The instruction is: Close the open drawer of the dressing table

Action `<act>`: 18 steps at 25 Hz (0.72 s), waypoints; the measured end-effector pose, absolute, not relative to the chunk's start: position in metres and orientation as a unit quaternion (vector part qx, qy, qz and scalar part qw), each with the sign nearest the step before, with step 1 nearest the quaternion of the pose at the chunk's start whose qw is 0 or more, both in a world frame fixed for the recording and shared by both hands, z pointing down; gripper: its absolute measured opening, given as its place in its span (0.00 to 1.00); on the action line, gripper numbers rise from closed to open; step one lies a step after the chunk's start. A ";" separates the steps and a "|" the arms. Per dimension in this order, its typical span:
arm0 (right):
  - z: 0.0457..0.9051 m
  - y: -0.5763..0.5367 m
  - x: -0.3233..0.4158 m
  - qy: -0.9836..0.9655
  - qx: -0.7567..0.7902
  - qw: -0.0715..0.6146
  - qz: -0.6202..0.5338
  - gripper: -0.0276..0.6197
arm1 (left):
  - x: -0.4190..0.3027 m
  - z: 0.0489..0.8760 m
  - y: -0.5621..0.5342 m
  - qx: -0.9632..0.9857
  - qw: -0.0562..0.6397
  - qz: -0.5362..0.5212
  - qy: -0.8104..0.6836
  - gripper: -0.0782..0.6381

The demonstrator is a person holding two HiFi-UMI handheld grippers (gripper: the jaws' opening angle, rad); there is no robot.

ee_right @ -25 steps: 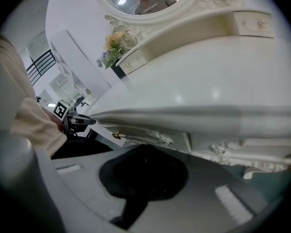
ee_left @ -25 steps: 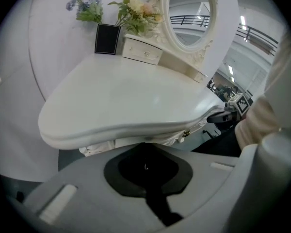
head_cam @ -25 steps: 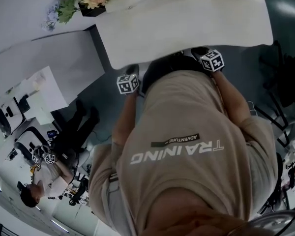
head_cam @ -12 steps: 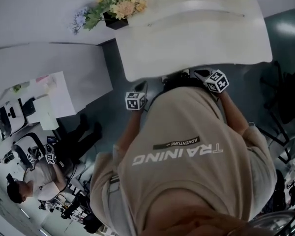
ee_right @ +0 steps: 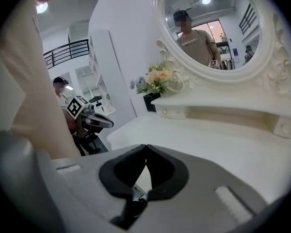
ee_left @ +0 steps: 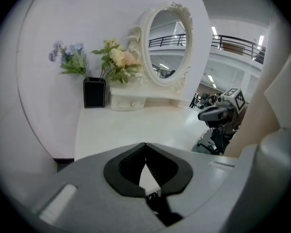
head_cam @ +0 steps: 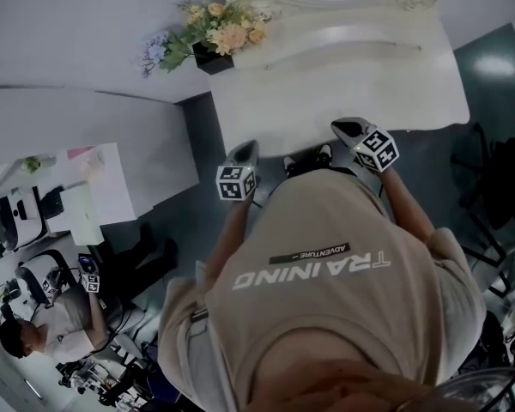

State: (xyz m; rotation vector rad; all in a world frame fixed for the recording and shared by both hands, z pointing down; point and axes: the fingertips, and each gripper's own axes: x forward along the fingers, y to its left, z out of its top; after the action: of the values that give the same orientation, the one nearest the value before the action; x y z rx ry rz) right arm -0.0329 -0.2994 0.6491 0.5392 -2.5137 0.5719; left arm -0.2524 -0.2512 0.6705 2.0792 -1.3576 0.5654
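The flower vase (head_cam: 209, 56) stands at the dressing table's (head_cam: 352, 88) back left, beside the mirror (ee_left: 167, 45).

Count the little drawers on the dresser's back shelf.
2. The left drawer sits beside the black vase; the right drawer is at the shelf's other end. Any drawer below the tabletop is hidden here.

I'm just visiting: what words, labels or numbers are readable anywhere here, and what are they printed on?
"TRAINING": large pale letters on the back of the person's shirt, upside down in the head view.
"ADVENTURE": small print on a dark strip beside it; the mark after it is unreadable.
Marker cubes: black-and-white patterns, no letters.
Shirt print reflected in the mirror: too blurred to read.
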 end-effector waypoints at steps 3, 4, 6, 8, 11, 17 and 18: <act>0.628 -0.318 -0.041 -0.925 0.217 0.249 0.189 0.04 | -0.240 0.636 -0.286 0.804 0.233 0.213 -0.504 0.12; 0.620 -0.324 -0.043 -0.925 0.224 0.246 0.183 0.04 | -0.234 0.626 -0.296 0.811 0.213 0.216 -0.500 0.12; 0.604 -0.338 -0.046 -0.926 0.238 0.234 0.174 0.04 | -0.221 0.605 -0.315 0.825 0.183 0.212 -0.490 0.12; 0.589 -0.352 -0.047 -0.929 0.249 0.219 0.163 0.04 | -0.207 0.585 -0.330 0.837 0.161 0.200 -0.482 0.12; 0.565 -0.371 -0.049 -0.934 0.260 0.202 0.137 0.04 | -0.194 0.554 -0.349 0.850 0.126 0.184 -0.477 0.12; 0.500 -0.403 -0.054 -0.946 0.262 0.175 0.080 0.04 | -0.190 0.490 -0.384 0.860 0.074 0.150 -0.481 0.12; 0.488 -0.408 -0.054 -0.947 0.262 0.169 0.071 0.04 | -0.192 0.480 -0.390 0.862 0.072 0.142 -0.482 0.12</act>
State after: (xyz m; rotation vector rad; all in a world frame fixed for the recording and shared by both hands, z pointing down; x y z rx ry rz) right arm -0.0539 -0.4084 0.4879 0.7453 -2.6928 0.2015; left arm -0.1915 -0.3896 0.4800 2.5894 -1.4486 0.4270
